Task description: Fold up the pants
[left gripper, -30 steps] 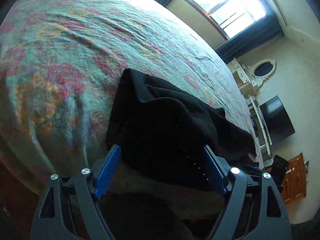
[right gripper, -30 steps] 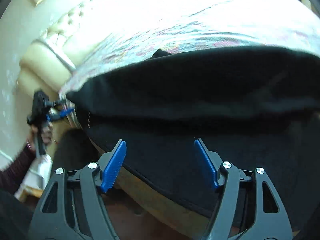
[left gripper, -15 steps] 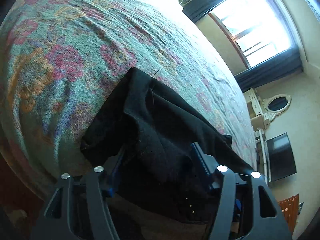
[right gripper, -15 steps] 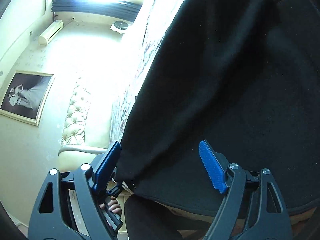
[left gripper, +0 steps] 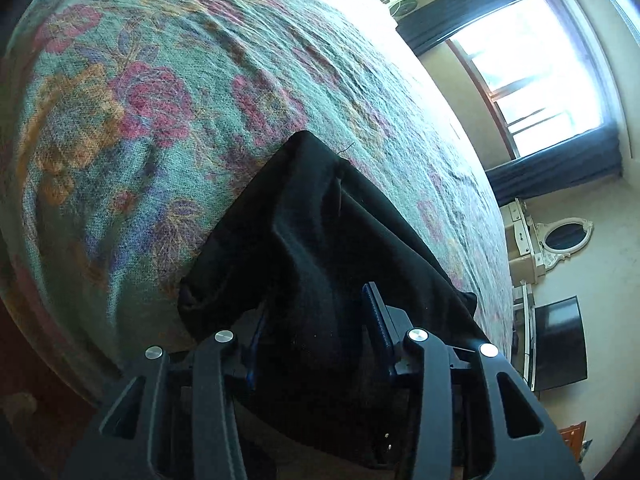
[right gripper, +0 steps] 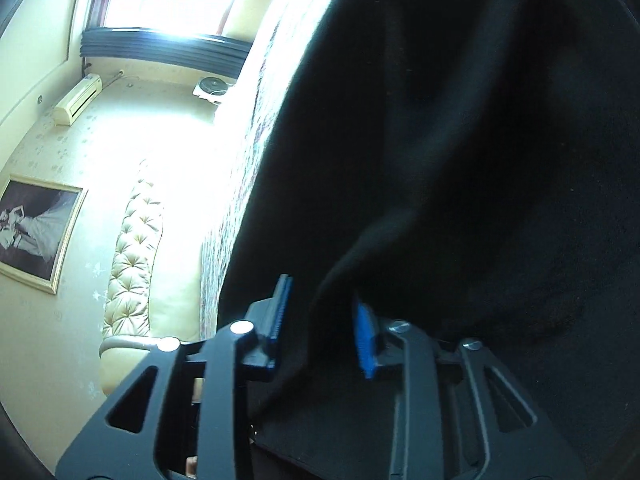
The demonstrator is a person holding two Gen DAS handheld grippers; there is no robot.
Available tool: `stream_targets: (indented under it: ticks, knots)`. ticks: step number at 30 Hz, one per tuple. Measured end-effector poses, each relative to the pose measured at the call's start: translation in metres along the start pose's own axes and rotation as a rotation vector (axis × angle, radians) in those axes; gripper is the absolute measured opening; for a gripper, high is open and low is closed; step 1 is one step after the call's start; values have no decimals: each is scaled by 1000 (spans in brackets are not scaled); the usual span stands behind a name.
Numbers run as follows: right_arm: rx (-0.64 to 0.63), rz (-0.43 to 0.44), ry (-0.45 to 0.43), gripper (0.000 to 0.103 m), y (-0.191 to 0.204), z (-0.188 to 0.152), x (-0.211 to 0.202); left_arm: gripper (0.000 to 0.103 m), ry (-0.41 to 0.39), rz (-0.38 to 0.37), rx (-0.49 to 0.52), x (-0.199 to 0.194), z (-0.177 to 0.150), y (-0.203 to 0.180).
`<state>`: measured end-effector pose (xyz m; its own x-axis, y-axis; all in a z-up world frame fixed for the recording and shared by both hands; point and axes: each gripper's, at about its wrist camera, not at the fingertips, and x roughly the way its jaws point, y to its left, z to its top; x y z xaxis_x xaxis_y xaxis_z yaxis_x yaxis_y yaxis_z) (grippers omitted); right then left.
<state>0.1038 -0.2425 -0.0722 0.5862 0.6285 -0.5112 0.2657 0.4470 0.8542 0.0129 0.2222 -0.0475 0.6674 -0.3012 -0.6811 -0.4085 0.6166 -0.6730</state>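
Observation:
The black pants [left gripper: 320, 232] lie bunched at the near edge of a bed with a floral green and pink cover [left gripper: 168, 92]. My left gripper [left gripper: 316, 320] has its blue-padded jaws closed in on a thick fold of the black cloth. In the right wrist view the pants [right gripper: 460, 160] fill most of the frame. My right gripper [right gripper: 324, 312] has its blue pads [right gripper: 280, 308] closed in on a hanging edge of the cloth.
A bright window with dark curtains [left gripper: 552, 80], an oval mirror [left gripper: 566, 236] and a dark screen [left gripper: 560, 344] stand past the bed. The right wrist view shows a tufted cream headboard [right gripper: 132, 264], a framed picture [right gripper: 36, 232] and an air conditioner [right gripper: 78, 98].
Both grippers went from open to closed on the pants. The left one moved in over the cloth; the right one swung and took hold of its edge.

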Motion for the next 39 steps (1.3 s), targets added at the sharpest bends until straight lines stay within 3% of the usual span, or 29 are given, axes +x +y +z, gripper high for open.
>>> stream_targets:
  ticks: [1, 10, 14, 18, 20, 23, 29, 39]
  knots:
    - [25, 11, 2, 8, -6, -1, -2, 43, -2, -3, -3, 2, 1, -2]
    - [-108, 99, -63, 6, 20, -47, -84, 43, -37, -38, -27, -8, 20, -7]
    - [-84, 78, -23, 6, 1, -79, -109, 43, -66, -43, -38, -26, 28, 8]
    - [-30, 11, 13, 6, -38, -108, -113, 43, -39, -23, -60, -28, 20, 28]
    - [5, 8, 14, 6, -54, -112, -112, 43, -43, -31, -70, -30, 9, 28]
    - [-39, -3, -1, 6, -50, -115, -115, 43, -27, -41, -34, -35, -7, 14]
    - [-25, 12, -1, 6, -49, -117, -114, 43, -85, 10, -9, -46, -34, -1]
    - [-17, 31, -6, 6, -46, -92, -99, 47, -53, 88, -25, -18, -30, -3]
